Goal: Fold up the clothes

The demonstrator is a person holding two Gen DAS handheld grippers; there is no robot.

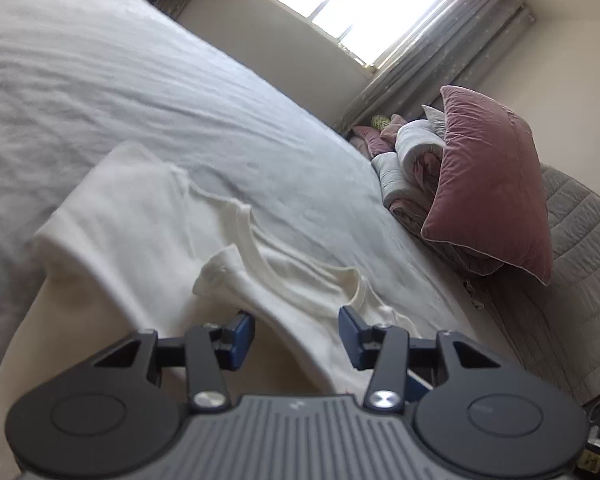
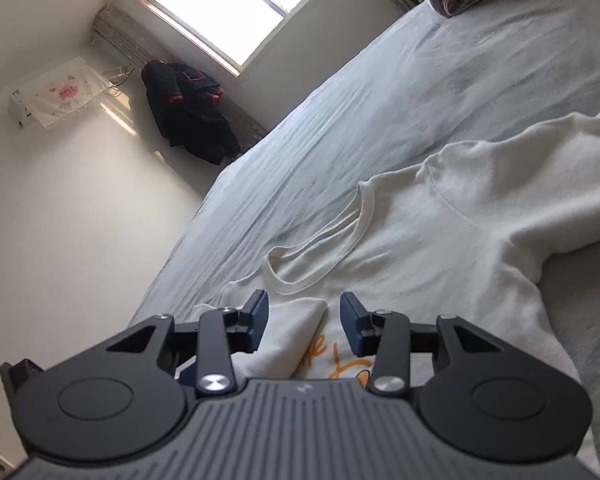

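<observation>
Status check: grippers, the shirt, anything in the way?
Left gripper open, right gripper open, nothing pinched. White T-shirt on the bed sheet, one sleeve folded in. Nothing blocking.

Before you, a wrinkled pale grey bedsheet covers the bed. A dusty-pink velvet cushion leans on rolled grey and pink bedding beside a quilted grey headboard. Daylight floods the window, flanked by grey curtains. A dark coat hangs in the corner, near a cloth-draped wall unit.
</observation>
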